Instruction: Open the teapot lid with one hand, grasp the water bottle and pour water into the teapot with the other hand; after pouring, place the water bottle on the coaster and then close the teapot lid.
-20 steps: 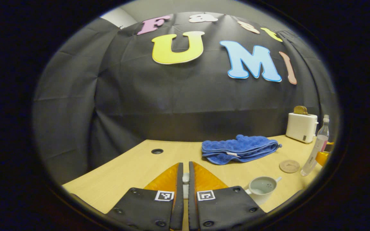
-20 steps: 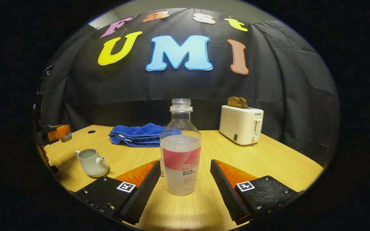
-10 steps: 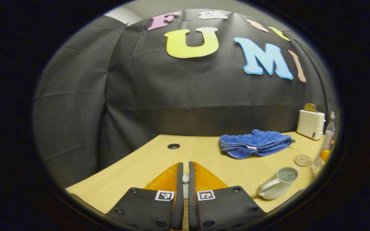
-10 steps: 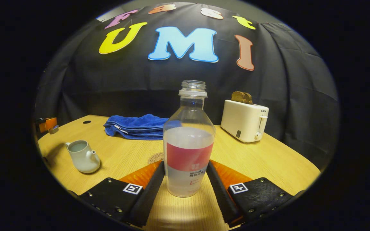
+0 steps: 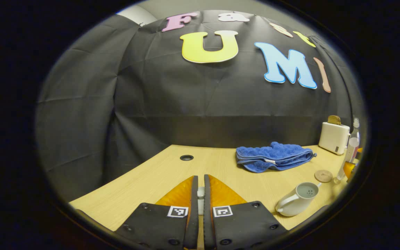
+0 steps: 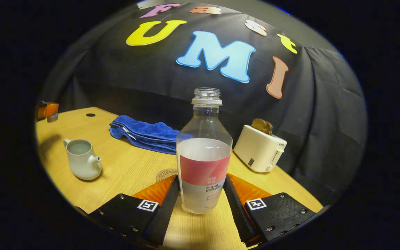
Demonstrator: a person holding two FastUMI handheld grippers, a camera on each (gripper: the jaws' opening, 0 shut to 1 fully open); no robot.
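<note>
My right gripper (image 6: pixel 201 179) is shut on the lower body of a clear uncapped water bottle (image 6: pixel 204 152) with a red label, about half full. To its left, the white teapot (image 6: pixel 81 159) stands on the table with its top uncovered. A round coaster (image 6: pixel 165 173) lies just behind the left finger. My left gripper (image 5: pixel 200 179) is shut on a small white lid (image 5: pixel 200 193), held above the table left of the teapot (image 5: pixel 299 199). In the left gripper view, the coaster (image 5: pixel 323 175) and the bottle (image 5: pixel 350 152) sit at the far right.
A folded blue towel (image 6: pixel 144 133) lies behind the teapot on the wooden table (image 6: pixel 127 166). A white toaster (image 6: pixel 259 147) with bread in it stands at the back right. A cable hole (image 5: pixel 186 157) sits near the table's back left.
The right fingers have closed onto the bottle, and the right gripper view has since tilted with the bottle in its grip. My left gripper has drifted slightly left, still holding the lid.
</note>
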